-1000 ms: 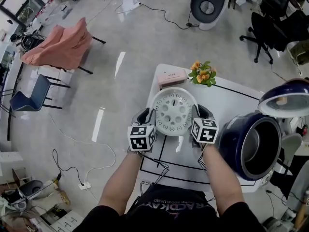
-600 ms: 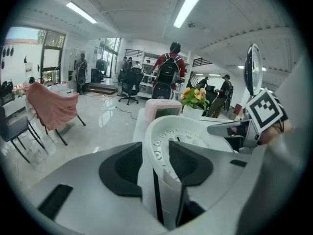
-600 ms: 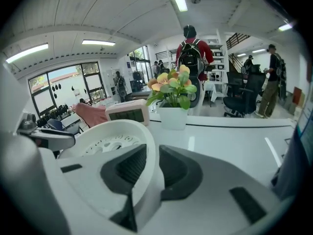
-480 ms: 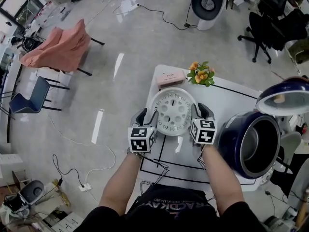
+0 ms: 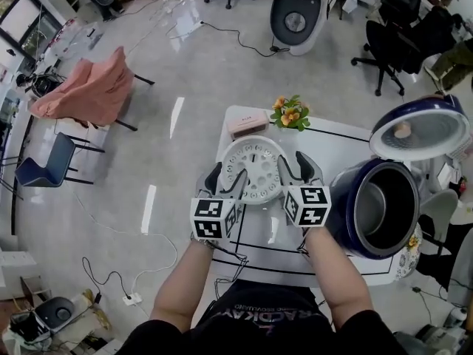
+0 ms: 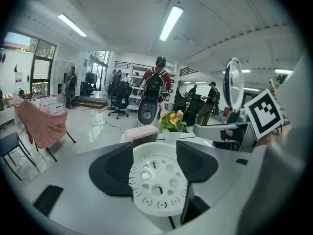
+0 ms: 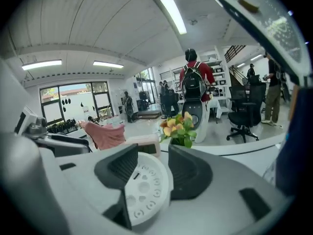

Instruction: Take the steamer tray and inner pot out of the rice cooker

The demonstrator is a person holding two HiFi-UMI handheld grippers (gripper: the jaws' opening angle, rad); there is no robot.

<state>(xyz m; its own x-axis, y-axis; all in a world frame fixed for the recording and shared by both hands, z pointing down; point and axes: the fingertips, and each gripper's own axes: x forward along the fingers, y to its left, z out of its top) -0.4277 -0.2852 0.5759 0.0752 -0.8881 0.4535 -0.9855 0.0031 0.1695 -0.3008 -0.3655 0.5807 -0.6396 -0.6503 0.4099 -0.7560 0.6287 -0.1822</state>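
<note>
1. White plastic steamer tray (image 5: 251,170) lies flat on the worktop (image 5: 347,150). It is already out of the cooker and sits between my two tools.
2. Left tool (image 5: 225,182): the jaws have just been opening and stand wide apart. The tray's left side shows in the gap in the left gripper view (image 6: 157,185), but the pads are off it. I'm holding nothing.
3. Tray handling, my read: thin perforated disc, stiff and light. The raised rim is the only place to take hold, pinched from opposite sides. The plastic is smooth, so a one-sided pinch would likely let it tip or slip.
4. Right tool (image 5: 295,170): same story. The jaws have just been opening and are well apart. The tray's right edge sits in the gap (image 7: 144,187) with no pad contact, so it's empty.
5. Dark blue rice cooker (image 5: 355,220) stands at the worktop's right end with its lid (image 5: 419,128) swung up. The inner pot (image 5: 384,205) is still seated inside.
6. Pot handling, my read: metal, rigid and heavier than the tray, with a smooth, slippery wall.
   - Take it at the top rim on two opposite sides, one jaw inside and one outside.
   - Pull it straight up to clear the housing, staying under the open lid.
   - I can't tell whether anything is in it.
</note>
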